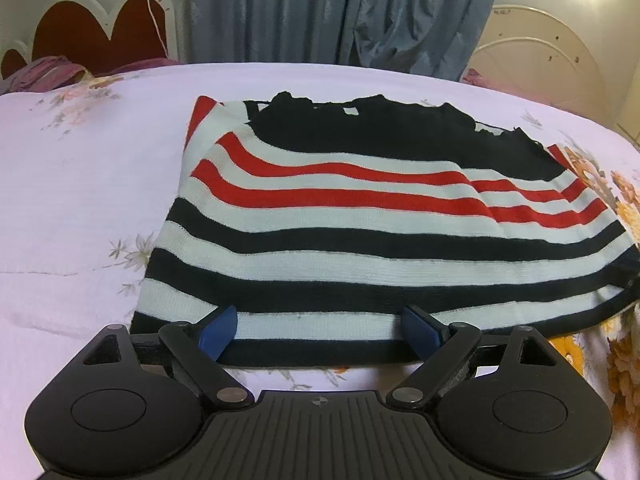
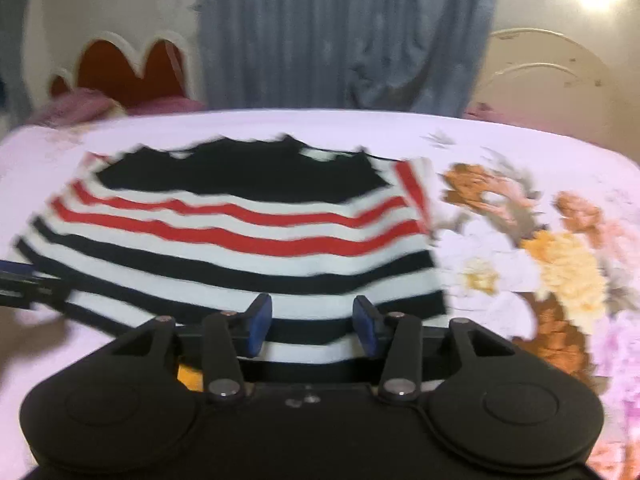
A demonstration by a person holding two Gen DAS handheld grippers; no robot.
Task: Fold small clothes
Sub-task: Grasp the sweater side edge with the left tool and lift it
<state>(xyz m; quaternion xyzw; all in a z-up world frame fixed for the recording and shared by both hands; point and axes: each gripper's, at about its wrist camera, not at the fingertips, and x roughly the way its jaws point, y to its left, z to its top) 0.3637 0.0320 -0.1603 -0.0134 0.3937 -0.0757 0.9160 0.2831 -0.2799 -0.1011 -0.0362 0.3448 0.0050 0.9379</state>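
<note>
A: Striped sweater [image 1: 360, 216] lying flat on the bed [image 1: 80, 184], near the middle of the flowered sheet, black top part toward the far edge, hem toward the near edge.

B: Confirmed from the right wrist view too: same sweater [image 2: 248, 248], red, white and black bands, right side edge just beside the big printed flowers [image 2: 560, 264]. Blurred there, so no fine detail.

A: Left gripper [image 1: 320, 330] spread wide, blue fingers [image 1: 220, 330] apart over the hem, 1 on each side of a broad stretch of cloth. Nothing pinched; pads not pressing on the knit. Touching the fabric underneath or just above it? Cannot tell.

B: Right gripper [image 2: 310, 330] partly open, narrower than the left. Striped hem visible in the gap between its 2 blue fingers [image 2: 260, 326], but no grip on it. Sits at the near edge of the sweater, toward its right corner.

A: Left gripper also visible in the right wrist view, at the far left border [image 2: 24, 280], by the sweater's left corner. Too blurred for more.

B: Behind the bed: grey-blue curtain [image 1: 320, 12] in the middle, red heart-shaped headboard [image 1: 100, 32] toward the left, cream arched panel [image 1: 552, 60] toward the right. Crumpled pink cloth [image 1: 44, 74] at the far left corner of the bed.
</note>
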